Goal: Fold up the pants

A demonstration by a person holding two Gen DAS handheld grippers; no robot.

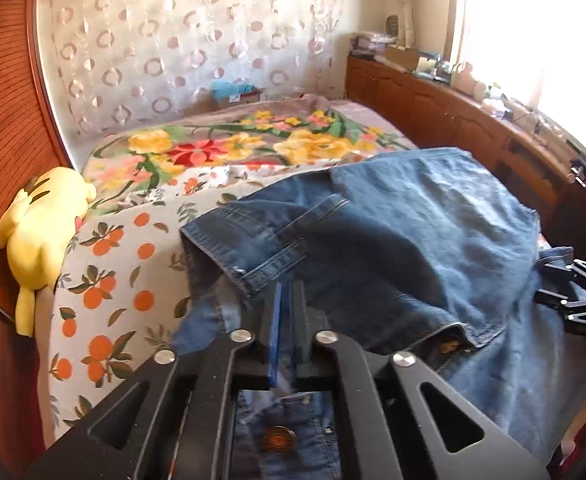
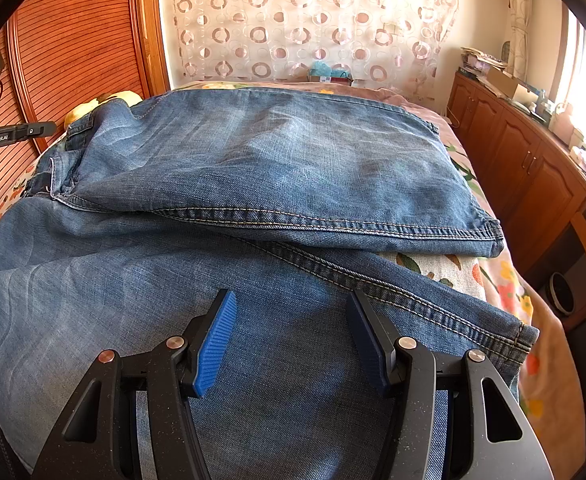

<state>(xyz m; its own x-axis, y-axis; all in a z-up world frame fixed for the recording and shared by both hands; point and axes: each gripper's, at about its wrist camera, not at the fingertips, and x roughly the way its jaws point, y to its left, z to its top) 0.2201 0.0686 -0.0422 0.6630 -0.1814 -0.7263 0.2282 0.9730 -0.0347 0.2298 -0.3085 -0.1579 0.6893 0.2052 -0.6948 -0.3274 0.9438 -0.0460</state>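
Your left hand-held gripper (image 1: 287,300) nipped narrow on jeans (image 2: 253,152) waistband, right hand-held gripper (image 2: 291,320) wide, unladen, over denim on bed (image 1: 133,248).

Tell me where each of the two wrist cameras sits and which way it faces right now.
Left wrist: rides the left gripper, angled down at the jeans waistband; its jaws are nearly shut with denim between; the right gripper shows at the right edge.
Right wrist: rides the right gripper, angled down over the legs; jaws open above the denim; the left gripper shows at the left edge.
Shared: jeans, bed, ring-patterned curtain, yellow plush toy.
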